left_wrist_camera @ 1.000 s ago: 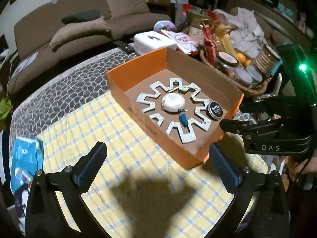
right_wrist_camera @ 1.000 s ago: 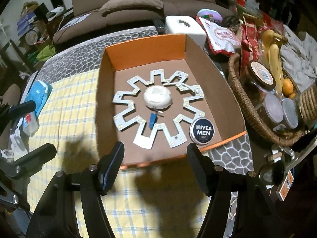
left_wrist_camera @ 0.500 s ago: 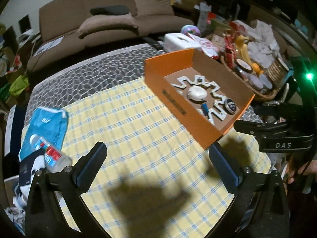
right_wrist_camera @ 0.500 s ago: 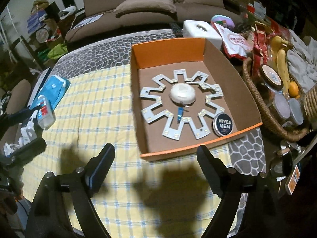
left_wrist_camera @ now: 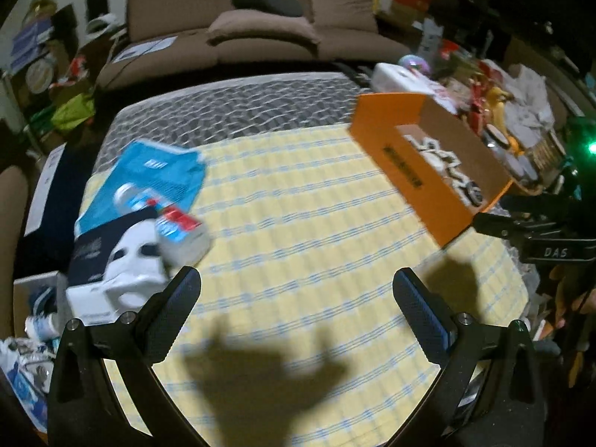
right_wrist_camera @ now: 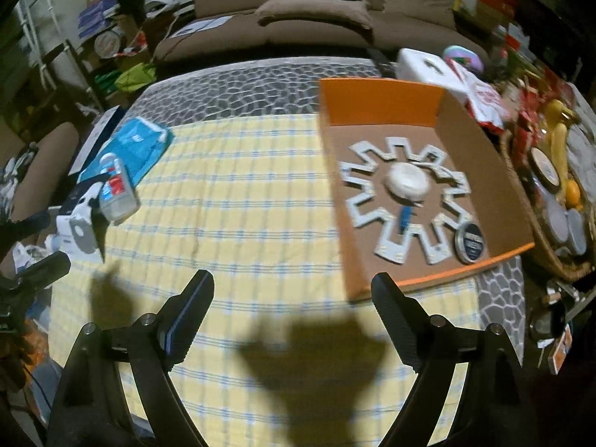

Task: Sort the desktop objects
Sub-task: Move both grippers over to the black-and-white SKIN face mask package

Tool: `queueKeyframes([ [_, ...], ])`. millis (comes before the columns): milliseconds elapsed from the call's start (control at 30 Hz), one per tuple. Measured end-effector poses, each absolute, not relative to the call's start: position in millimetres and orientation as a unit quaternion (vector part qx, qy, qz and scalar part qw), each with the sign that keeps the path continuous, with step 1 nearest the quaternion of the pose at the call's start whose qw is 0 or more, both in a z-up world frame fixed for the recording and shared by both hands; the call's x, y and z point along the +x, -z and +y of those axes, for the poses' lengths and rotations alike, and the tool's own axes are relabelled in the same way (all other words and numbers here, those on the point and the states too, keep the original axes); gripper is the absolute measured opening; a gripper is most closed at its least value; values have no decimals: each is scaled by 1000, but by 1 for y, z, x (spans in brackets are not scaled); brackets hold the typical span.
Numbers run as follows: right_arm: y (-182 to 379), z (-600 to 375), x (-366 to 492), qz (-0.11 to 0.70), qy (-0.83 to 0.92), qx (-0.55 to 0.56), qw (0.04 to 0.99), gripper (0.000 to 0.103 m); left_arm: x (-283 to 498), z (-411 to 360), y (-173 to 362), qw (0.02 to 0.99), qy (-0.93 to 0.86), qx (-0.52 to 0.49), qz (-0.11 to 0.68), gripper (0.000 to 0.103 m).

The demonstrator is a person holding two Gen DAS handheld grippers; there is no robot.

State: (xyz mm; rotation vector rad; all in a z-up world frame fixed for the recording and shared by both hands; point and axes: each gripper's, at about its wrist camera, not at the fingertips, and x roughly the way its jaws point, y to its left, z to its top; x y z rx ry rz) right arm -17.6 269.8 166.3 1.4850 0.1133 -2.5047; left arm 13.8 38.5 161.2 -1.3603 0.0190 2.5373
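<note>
We hold both grippers over the checked cloth with nothing in them. The left gripper has its jaws spread wide and empty; the right gripper is likewise spread, with only bare cloth between its fingers. We judge this a move between picks, and the wide jaws suit whatever comes next.

The loose things still to sort lie ahead and to the left of the left gripper: a blue pouch, a small bottle resting at its near edge, and a white device just beside that, close to the left finger. Blur hides finer detail there.

The orange box sits ahead and to the right of the right gripper, open-topped, so we can drop things in from above. It already holds a white star-shaped panel lying flat, a round white puck at its centre, and a dark tin in the near right corner. Further right a basket holds jars and fruit.
</note>
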Motion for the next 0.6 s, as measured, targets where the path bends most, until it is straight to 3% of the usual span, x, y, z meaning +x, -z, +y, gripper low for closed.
queueKeyframes([
  [600,-133,129,-18,55,833,515,195,88,29,-133,-131,33,-872,-485,-49,103],
])
